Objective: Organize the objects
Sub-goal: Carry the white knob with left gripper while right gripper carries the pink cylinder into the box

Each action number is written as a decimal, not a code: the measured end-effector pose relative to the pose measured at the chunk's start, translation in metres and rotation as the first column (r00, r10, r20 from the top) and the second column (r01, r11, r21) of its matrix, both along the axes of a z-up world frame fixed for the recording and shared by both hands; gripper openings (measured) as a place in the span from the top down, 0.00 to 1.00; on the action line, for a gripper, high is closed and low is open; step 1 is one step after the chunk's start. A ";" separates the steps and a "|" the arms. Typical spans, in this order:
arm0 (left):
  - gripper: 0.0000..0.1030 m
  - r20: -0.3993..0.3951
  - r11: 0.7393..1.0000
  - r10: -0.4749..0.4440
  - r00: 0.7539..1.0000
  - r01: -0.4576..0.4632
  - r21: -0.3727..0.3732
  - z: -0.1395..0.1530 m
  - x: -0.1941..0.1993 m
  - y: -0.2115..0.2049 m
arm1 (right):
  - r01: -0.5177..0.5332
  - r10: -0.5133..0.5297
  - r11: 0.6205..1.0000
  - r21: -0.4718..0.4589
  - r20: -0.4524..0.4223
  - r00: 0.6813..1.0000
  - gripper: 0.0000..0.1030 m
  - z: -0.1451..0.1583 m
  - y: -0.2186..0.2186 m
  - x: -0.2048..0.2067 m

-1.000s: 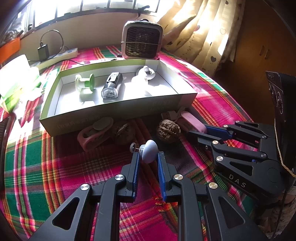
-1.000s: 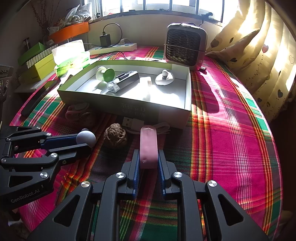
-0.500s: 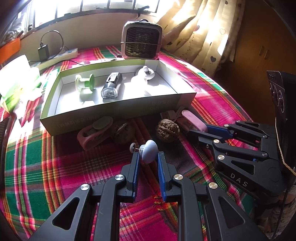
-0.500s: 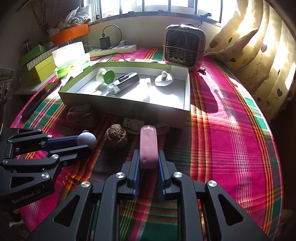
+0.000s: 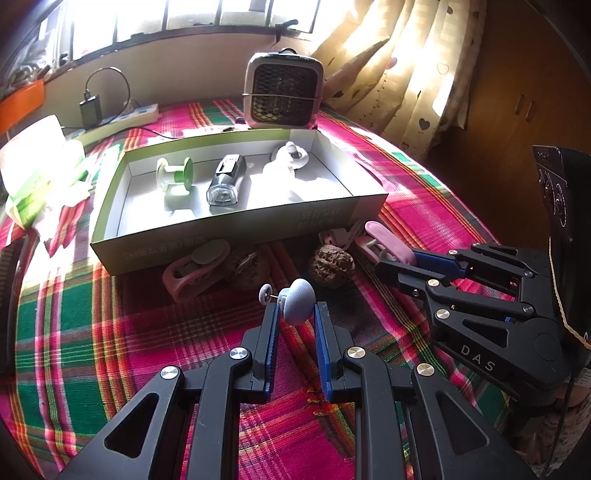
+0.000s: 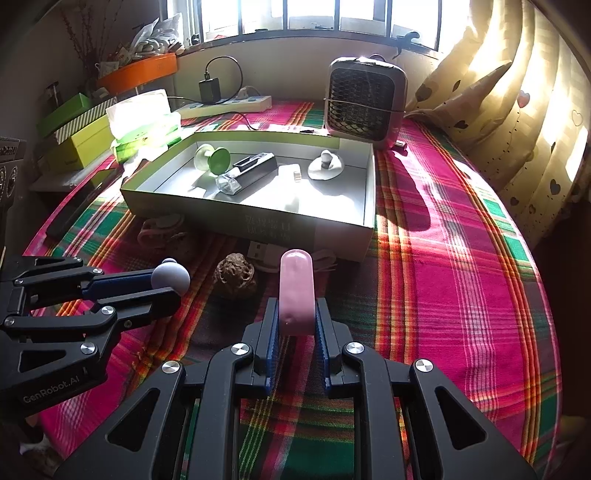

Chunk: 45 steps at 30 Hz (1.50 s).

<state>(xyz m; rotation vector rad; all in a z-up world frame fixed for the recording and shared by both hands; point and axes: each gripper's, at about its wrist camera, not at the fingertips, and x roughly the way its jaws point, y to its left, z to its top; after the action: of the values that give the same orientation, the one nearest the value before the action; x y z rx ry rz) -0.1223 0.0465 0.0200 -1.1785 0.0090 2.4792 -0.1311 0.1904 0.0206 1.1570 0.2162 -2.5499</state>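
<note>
With both picks made, the left gripper [image 5: 295, 315] is pinching a grey knob [image 5: 298, 301] and the right gripper [image 6: 295, 317] is clamping a pink clip [image 6: 296, 291], both hovering short of the open box [image 6: 314, 225]. Next move is probably carrying them over its near wall and releasing inside.

I look across a desk [image 6: 461, 266] draped in a pink, green and red plaid cloth, sunlit in patches. Behind it a barred window [image 6: 295, 16] glares above a pale wall [image 6: 291, 66]. Cream curtains [image 6: 517, 110] with small hearts hang right; a dark wooden cupboard [image 5: 517, 92] stands beyond them.
</note>
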 end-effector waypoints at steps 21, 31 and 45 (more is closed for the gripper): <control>0.84 -0.052 1.000 0.018 0.998 -0.017 0.021 0.020 0.000 -0.012 | -0.009 0.009 1.000 -0.015 -0.039 0.999 0.82 0.019 -0.005 -0.001; 0.84 -0.078 0.999 0.049 0.996 -0.047 0.022 0.030 -0.012 -0.025 | -0.036 0.036 0.999 -0.017 -0.050 0.998 0.82 0.030 -0.012 -0.012; 0.84 -0.086 0.994 0.109 0.990 -0.108 0.015 0.035 -0.044 -0.048 | -0.094 0.094 0.995 -0.017 -0.019 0.995 0.82 0.034 -0.035 -0.044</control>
<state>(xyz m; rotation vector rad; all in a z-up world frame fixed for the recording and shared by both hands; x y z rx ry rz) -0.1662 -0.0014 0.0549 -1.0936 -0.0451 2.6204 -0.1753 0.1549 0.0542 1.0913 0.2452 -2.4760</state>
